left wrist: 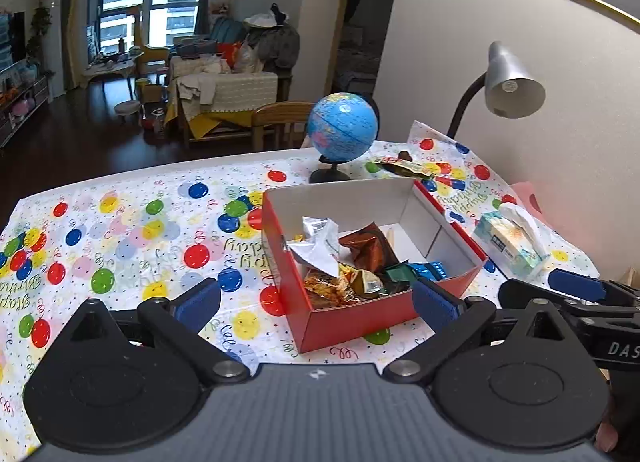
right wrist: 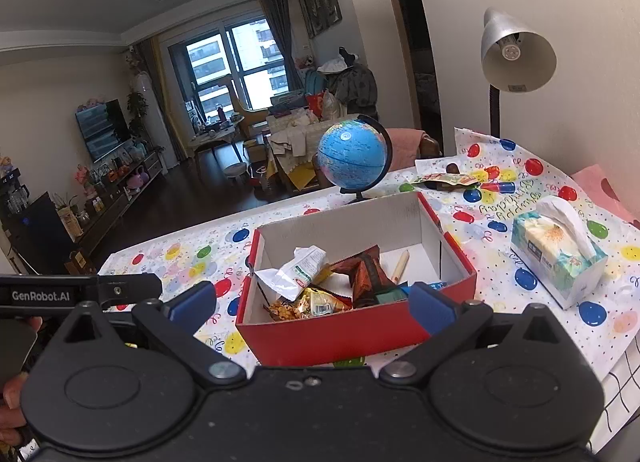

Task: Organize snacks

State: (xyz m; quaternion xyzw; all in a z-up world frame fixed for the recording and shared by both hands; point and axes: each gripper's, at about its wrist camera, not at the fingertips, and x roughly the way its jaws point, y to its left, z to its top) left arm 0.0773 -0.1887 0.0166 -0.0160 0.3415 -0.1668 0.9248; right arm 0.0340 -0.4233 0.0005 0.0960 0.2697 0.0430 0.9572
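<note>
We're hovering over the red cardboard box with white inside (right wrist: 356,332), and most snacks look packed already: a white crinkled packet (right wrist: 296,272), a brown foil packet (right wrist: 366,272), a yellow clear bag (right wrist: 310,304). We judge 1 flat snack packet (right wrist: 446,180) remains out on the balloon-print tablecloth (left wrist: 132,230), beyond the box, near the blue globe (right wrist: 352,154). Our left gripper (left wrist: 316,302) and right gripper (right wrist: 312,304) both stand wide open, holding nothing. Writing: "Happy Birthday" on the cloth, "GenRobot.AI" on the left tool.

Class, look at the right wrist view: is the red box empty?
No, the red box holds several snack packets piled at its near end.
</note>
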